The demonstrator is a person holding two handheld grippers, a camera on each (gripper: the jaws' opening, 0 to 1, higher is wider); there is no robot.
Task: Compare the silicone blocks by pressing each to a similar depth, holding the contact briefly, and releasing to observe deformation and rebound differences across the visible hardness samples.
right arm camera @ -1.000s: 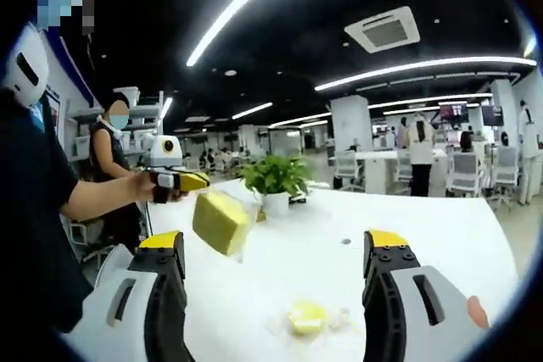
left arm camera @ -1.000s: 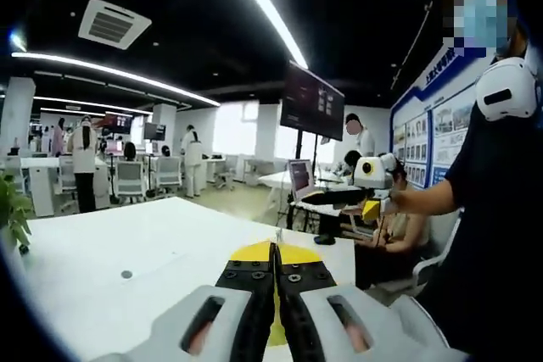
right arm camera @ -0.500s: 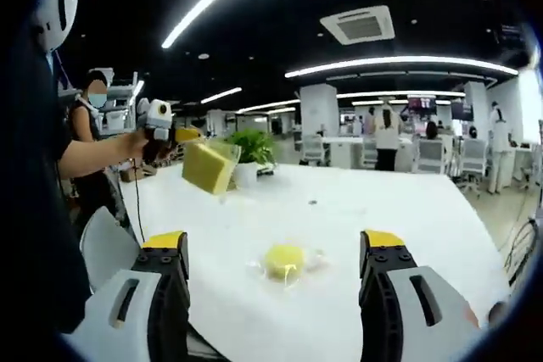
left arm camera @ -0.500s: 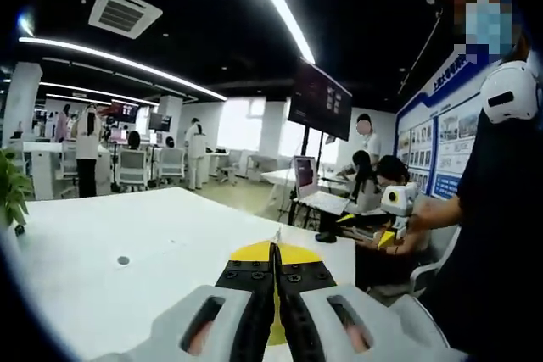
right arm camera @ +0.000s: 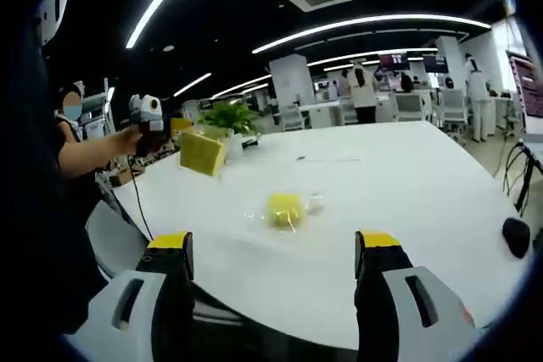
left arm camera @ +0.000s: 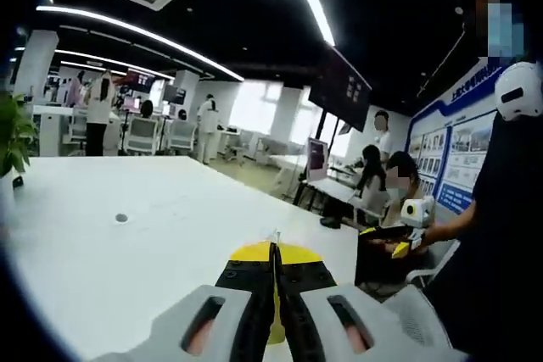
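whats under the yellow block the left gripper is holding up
Nothing supports the yellow block; it hangs in the left gripper above the white table. A potted plant stands behind it, partly covered.

A yellow silicone block (right arm camera: pixel 202 152), square-faced and tilted, is held in the air above the white table's (right arm camera: pixel 407 175) far left part; a rounder yellow silicone piece (right arm camera: pixel 285 209) lies on clear wrapping mid-table, well apart

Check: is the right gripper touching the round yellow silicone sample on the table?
Apart. The right gripper view shows the open right gripper well short of the round yellow sample.
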